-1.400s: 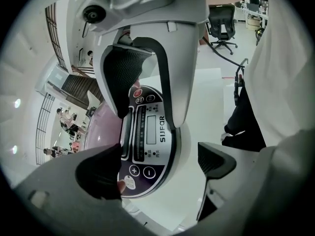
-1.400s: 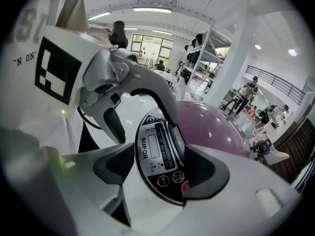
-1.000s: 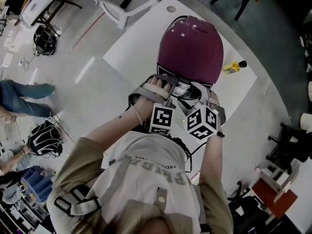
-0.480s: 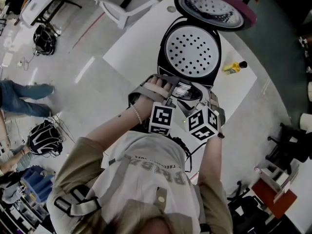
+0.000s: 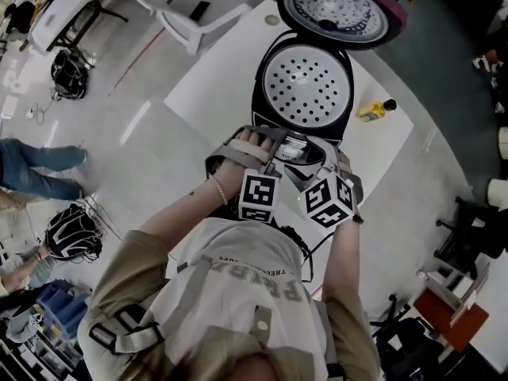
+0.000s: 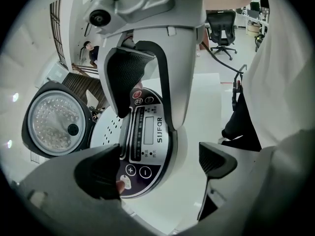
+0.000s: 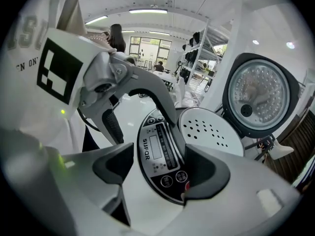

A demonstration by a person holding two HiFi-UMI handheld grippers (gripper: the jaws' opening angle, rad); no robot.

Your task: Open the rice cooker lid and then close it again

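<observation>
Head view: rice cooker (image 5: 305,94) directly ahead of left gripper (image 6: 157,166) and right gripper (image 7: 161,170), standing on a white, matte, rectangular worktop (image 5: 214,78). Dark rounded body. Lid (image 5: 341,10) swung fully up on the far side, with a magenta outer shell and a round dimpled metal liner facing the camera. Pale round perforated plate (image 5: 305,82) across the pot mouth. Small yellow bottle (image 5: 373,109) lying on the worktop beyond the grippers, to their right.

Left gripper view: jaws wide apart, holding nothing. Between them, a glossy dark oval control panel (image 6: 145,136) with grey display and round buttons, detail not readable from the head. Left jaw over the panel's edge; contact not readable. Grey moulded body and ribbed black pad of the right gripper crossing ahead.

Right gripper view: jaws likewise spread, gripping nothing. Same panel between them, right jaw overlapping its near rim beside a red button.

Room: glossy pale floor (image 5: 119,133), office chair (image 6: 221,26), dark bag (image 5: 67,228), ceiling strip lights (image 7: 147,11).
</observation>
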